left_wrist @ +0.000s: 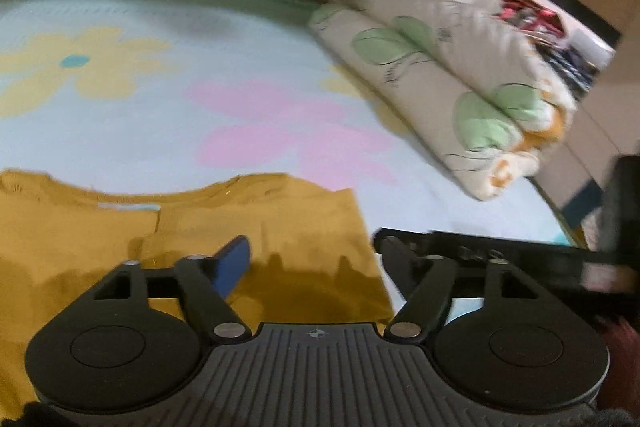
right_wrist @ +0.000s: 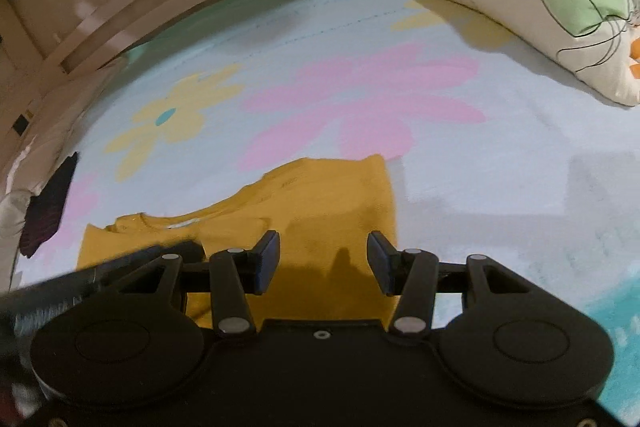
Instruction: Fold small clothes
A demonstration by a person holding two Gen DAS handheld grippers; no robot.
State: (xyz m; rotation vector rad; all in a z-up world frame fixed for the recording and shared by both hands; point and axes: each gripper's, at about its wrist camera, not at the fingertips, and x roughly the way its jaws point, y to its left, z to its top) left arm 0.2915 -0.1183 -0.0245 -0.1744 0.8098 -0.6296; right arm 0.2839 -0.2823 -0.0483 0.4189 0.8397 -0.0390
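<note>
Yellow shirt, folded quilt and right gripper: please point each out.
Yellow shirt point(right_wrist: 320, 203): right wrist view, on its flat body.
Folded quilt point(left_wrist: 452, 67): left wrist view, on its top fold.
Right gripper point(right_wrist: 323, 263): right wrist view, midway between its fingertips.

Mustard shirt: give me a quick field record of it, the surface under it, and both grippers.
garment: mustard shirt, lying flat, partly folded, neckline away from the cameras
surface: floral bedsheet
nearby: folded quilt, apart from the shirt
left gripper: open, over the shirt, holding nothing
right gripper: open, over the shirt's near part, holding nothing

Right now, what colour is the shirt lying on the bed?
Mustard yellow, plain; the shirt shows best in the right wrist view.
</note>
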